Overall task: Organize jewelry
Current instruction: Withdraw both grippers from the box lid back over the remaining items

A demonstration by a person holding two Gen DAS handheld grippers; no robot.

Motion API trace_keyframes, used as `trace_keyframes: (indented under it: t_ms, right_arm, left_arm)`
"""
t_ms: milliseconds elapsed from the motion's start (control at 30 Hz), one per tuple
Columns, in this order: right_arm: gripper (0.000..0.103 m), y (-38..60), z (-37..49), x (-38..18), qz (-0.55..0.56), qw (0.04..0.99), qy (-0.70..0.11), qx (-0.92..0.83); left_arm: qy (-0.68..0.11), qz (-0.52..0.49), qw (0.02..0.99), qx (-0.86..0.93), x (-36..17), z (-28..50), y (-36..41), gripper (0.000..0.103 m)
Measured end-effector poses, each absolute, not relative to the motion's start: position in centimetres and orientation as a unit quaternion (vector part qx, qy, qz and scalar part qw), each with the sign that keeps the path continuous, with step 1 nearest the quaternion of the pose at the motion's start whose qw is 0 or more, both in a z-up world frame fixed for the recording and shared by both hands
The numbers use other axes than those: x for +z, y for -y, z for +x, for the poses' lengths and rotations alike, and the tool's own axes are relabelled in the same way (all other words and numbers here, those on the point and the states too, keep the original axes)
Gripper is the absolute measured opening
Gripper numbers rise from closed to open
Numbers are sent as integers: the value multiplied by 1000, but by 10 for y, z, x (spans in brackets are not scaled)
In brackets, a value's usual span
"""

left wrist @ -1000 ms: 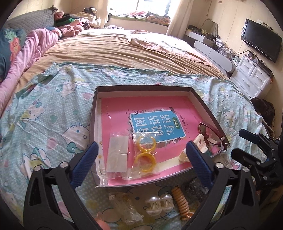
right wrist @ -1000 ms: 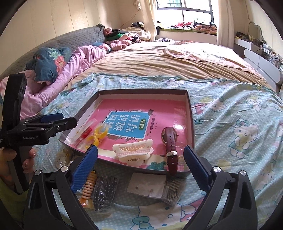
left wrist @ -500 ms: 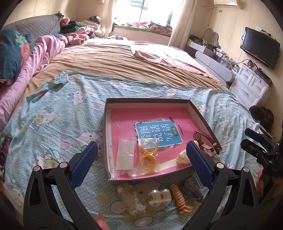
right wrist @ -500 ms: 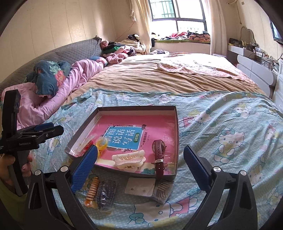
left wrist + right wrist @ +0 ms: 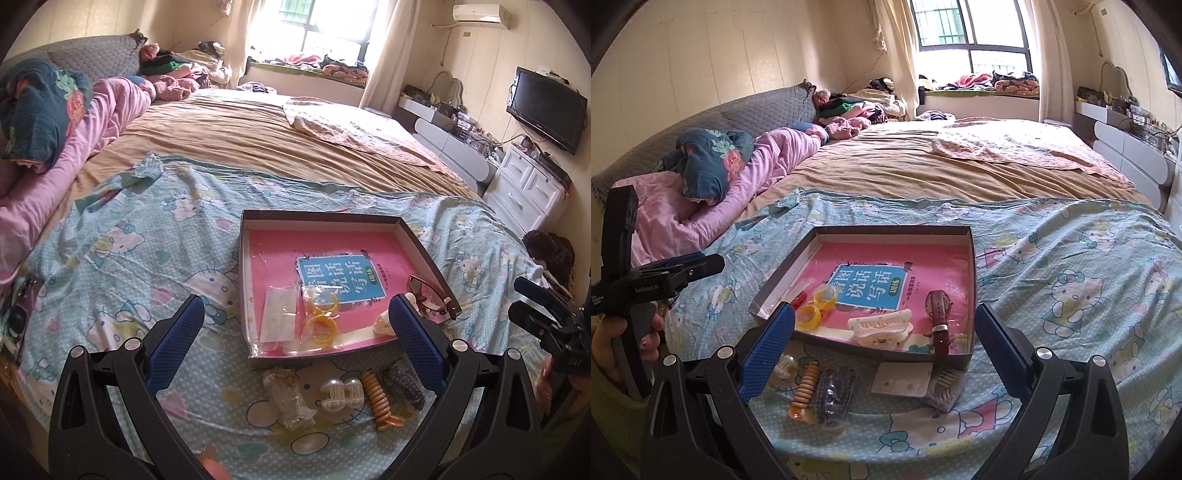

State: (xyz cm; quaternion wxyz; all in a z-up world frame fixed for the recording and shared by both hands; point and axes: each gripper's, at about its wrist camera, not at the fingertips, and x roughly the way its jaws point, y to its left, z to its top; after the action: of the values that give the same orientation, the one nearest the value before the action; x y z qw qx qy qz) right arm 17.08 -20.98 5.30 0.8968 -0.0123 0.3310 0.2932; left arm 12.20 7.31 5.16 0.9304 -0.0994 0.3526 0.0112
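A shallow dark box (image 5: 317,218) (image 5: 973,280) with a pink book inside lies on the blue cartoon-print sheet. It holds yellow rings in a clear bag (image 5: 320,321) (image 5: 816,308), a cream hair claw (image 5: 881,326) and a maroon watch (image 5: 940,317) (image 5: 430,295). In front of the box lie an orange spiral tie (image 5: 380,400) (image 5: 805,387), two white beads (image 5: 341,394), a bagged clear piece (image 5: 286,395), a dark bagged item (image 5: 834,393) and an earring card (image 5: 903,378). My left gripper (image 5: 295,343) and right gripper (image 5: 884,343) both hang open and empty above the bed edge.
A pink quilt and blue pillow (image 5: 709,162) lie at the left, a tan blanket (image 5: 258,136) beyond the box. White drawers (image 5: 528,188) and a wall TV (image 5: 546,107) stand at the right. A hand (image 5: 613,332) holds the left gripper.
Both grippers have pulled back and up from the box, so the box and loose pieces look smaller and more of the room shows. Nothing was picked up.
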Motion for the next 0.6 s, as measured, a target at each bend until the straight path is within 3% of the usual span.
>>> trace_keyframes:
  t_ms: [600]
  right_arm:
    - [97,191,147,38,-28,876,-354,326]
  left_arm:
    - [-369,-104,923,37,35,99,-83,93]
